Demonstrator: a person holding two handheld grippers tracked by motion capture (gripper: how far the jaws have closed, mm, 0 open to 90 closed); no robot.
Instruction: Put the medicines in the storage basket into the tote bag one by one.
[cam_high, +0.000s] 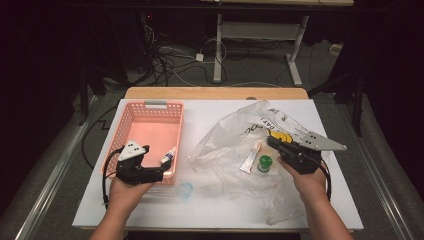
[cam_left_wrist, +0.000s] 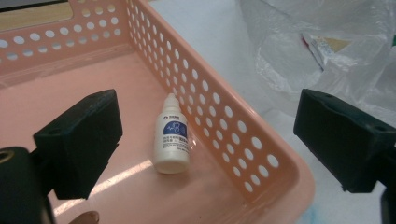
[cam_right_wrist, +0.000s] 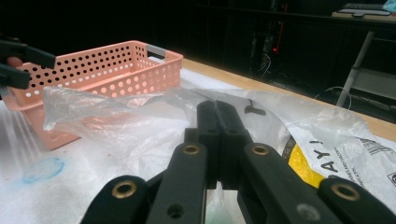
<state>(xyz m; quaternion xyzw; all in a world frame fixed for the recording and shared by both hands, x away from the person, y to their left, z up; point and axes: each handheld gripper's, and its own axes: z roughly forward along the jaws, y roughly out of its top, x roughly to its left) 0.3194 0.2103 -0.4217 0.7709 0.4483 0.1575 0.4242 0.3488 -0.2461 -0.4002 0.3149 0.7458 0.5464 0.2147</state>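
Observation:
A small white dropper bottle (cam_high: 168, 158) with a blue label lies on its side in the pink perforated basket (cam_high: 150, 107), against the right wall near the front corner. In the left gripper view the bottle (cam_left_wrist: 172, 140) rests on the basket floor beyond my left gripper (cam_left_wrist: 208, 123), whose jaws stand wide apart, one over the basket and one outside its wall (cam_left_wrist: 224, 121). My left gripper (cam_high: 159, 173) is open and holds nothing. My right gripper (cam_high: 272, 141) is shut, its tips (cam_right_wrist: 217, 109) lying over the clear plastic bag (cam_high: 225, 145).
On the bag lie a green-capped item (cam_high: 264, 162) and a small flat sachet (cam_high: 250, 160). A printed white and yellow bag (cam_right_wrist: 327, 163) sits under my right gripper. A blue stain (cam_high: 185, 189) marks the white tabletop by the basket's front corner.

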